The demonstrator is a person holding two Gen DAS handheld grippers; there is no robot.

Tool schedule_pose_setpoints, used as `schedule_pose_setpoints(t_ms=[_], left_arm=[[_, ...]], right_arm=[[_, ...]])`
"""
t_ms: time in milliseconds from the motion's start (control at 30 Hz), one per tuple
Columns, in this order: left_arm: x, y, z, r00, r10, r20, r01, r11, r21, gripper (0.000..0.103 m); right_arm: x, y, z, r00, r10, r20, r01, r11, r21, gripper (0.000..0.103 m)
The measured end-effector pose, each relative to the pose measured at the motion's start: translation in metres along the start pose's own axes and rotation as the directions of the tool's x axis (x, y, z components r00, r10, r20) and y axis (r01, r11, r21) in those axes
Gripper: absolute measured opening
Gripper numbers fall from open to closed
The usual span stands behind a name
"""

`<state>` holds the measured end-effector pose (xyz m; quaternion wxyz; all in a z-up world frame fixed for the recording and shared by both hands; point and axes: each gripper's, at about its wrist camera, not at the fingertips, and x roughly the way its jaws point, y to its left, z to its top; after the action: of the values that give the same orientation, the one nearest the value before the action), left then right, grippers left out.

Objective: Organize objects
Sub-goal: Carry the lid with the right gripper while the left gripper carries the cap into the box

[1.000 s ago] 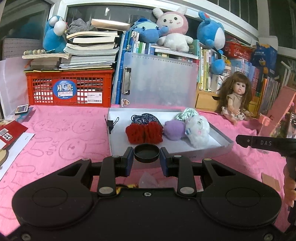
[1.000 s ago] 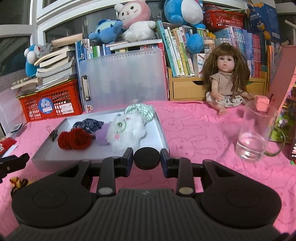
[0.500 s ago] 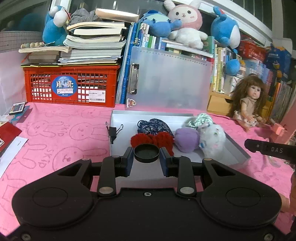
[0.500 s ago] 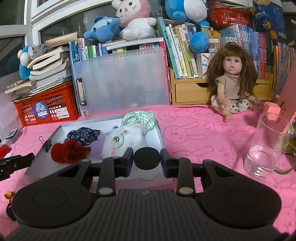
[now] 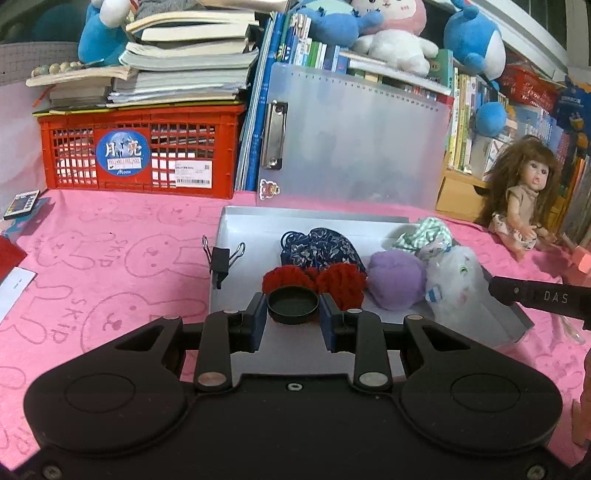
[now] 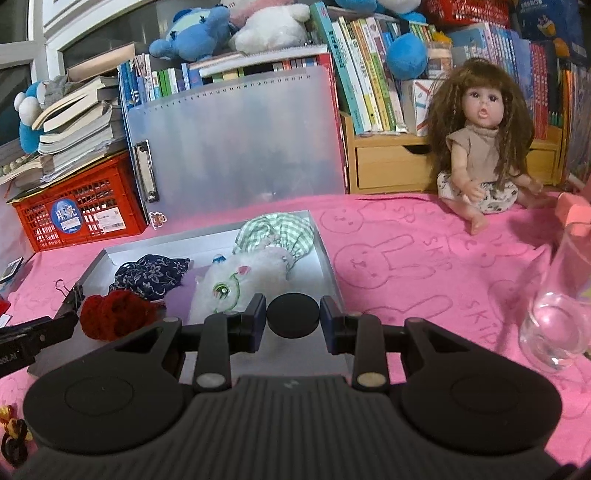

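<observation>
I hold a black cap in the left gripper, a black disc in the right gripper; I should lower both gently into the grey tray just ahead, clear of the plush toys.

This looks like a home, most likely a child's room or play corner. A pink cloth printed with rabbits covers the table, a long-haired doll sits against a wooden drawer unit, plush toys perch on rows of children's books, and a red crate carries stacked books.
</observation>
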<state>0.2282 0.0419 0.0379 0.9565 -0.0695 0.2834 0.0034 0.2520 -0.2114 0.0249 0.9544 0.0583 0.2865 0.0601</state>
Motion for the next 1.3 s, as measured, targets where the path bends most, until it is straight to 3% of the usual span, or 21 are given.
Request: schedule_pose_setpoints(t_ms=[433, 567, 733, 1300], left_arm=[[0.02, 0.003, -0.004, 0.999, 0.009, -0.045, -0.009, 1.0, -0.011, 0.029], [0.026, 0.002, -0.006, 0.998, 0.009, -0.061, -0.009, 1.0, -0.007, 0.021], [0.032, 0.003, -0.008, 0.996, 0.008, -0.085, -0.009, 1.0, -0.018, 0.021], [0.034, 0.0, -0.011, 0.997, 0.019, -0.075, -0.017, 0.999, 0.03, 0.021]], right_arm=[[0.021, 0.0, -0.007, 0.999, 0.003, -0.053, -0.002, 1.0, 0.011, 0.036], [0.023, 0.001, -0.007, 0.998, -0.001, -0.057, 0.001, 1.0, 0.001, 0.036], [0.026, -0.001, -0.007, 0.998, -0.003, -0.068, 0.003, 1.0, -0.002, 0.036], [0.028, -0.005, -0.011, 0.996, 0.016, -0.089, -0.017, 1.0, -0.009, 0.038]])
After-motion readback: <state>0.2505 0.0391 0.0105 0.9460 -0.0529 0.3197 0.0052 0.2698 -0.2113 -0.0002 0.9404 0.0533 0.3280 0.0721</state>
